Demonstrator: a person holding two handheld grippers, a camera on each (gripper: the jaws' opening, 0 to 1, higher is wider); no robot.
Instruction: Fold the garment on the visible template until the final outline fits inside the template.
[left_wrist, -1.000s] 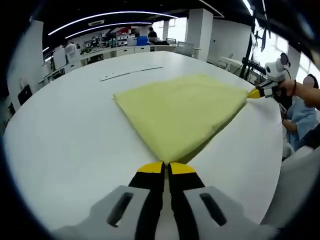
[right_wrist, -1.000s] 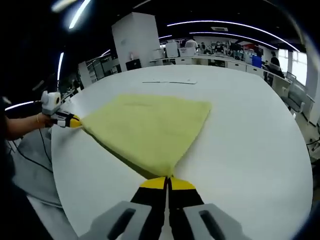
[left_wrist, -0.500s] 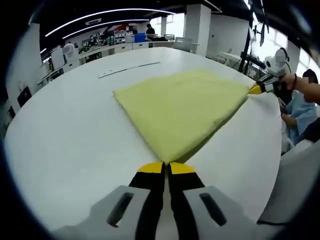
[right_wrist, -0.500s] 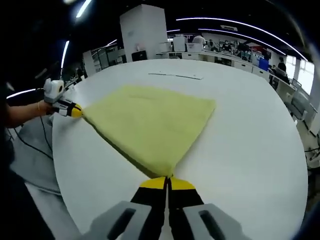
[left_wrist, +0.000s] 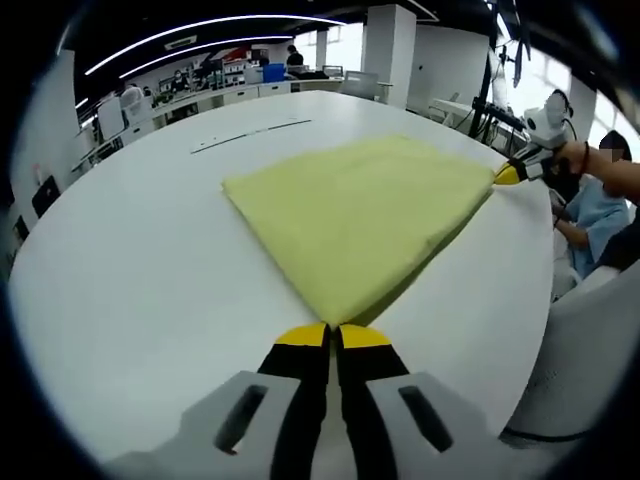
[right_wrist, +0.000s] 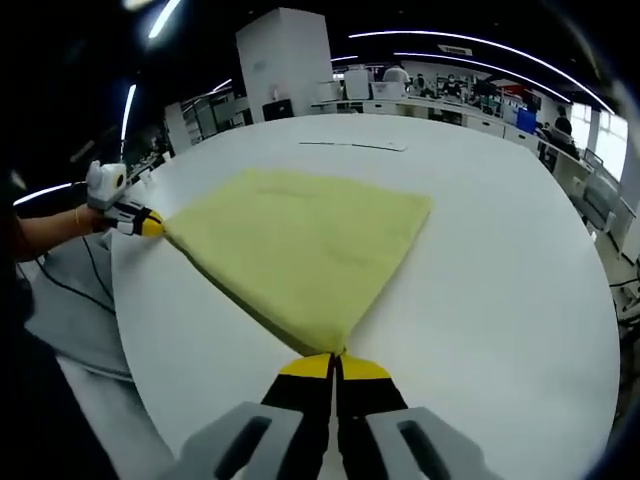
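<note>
The white table (left_wrist: 120, 300) carries the yellow garment (left_wrist: 360, 215), lying flat and folded toward the person's edge. Each of the tongs pinches a near corner, left tongs (left_wrist: 332, 337) and right tongs (right_wrist: 335, 365) pressed together on cloth, likely to hold it taut. A thin template line (left_wrist: 250, 134) lies beyond. No writing is legible.

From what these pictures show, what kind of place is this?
Probably a large open-plan office or lab. A wide white table holds the yellow garment; behind it stand rows of desks with people, a thick white pillar, and long strip lights on a dark ceiling.
</note>
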